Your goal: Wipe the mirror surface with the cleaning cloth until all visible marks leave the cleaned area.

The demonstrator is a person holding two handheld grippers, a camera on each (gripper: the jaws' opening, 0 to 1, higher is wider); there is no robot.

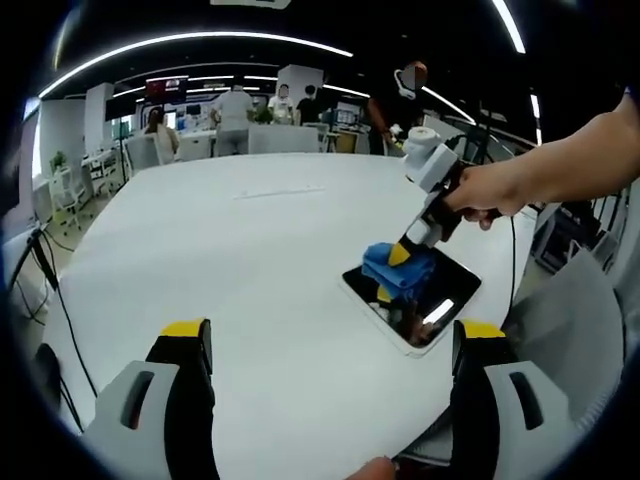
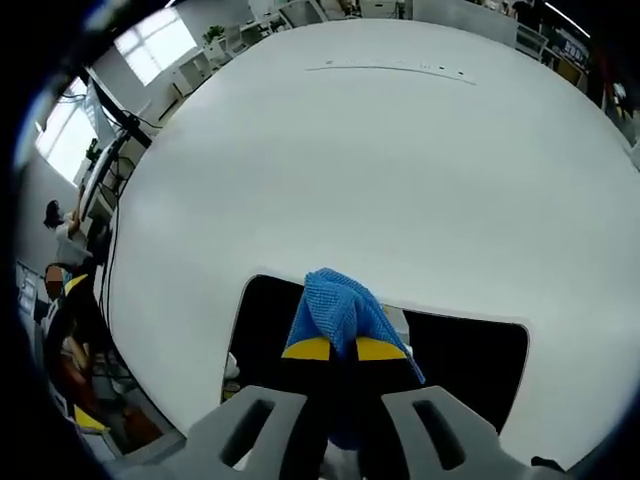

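Note:
A dark rectangular mirror with a white rim lies flat on the white table, right of the middle in the left gripper view. My right gripper comes in from the right, held by a hand, and presses a blue cleaning cloth onto the mirror's far end. In the right gripper view the yellow-tipped jaws of my right gripper stand shut on the blue cloth, which rests on the mirror. My left gripper hangs open over the table's near part, apart from the mirror.
The big round white table spreads out beyond the mirror. Several people stand at desks at the back of the room. Cables hang off the table's left side. A grey chair stands at the right.

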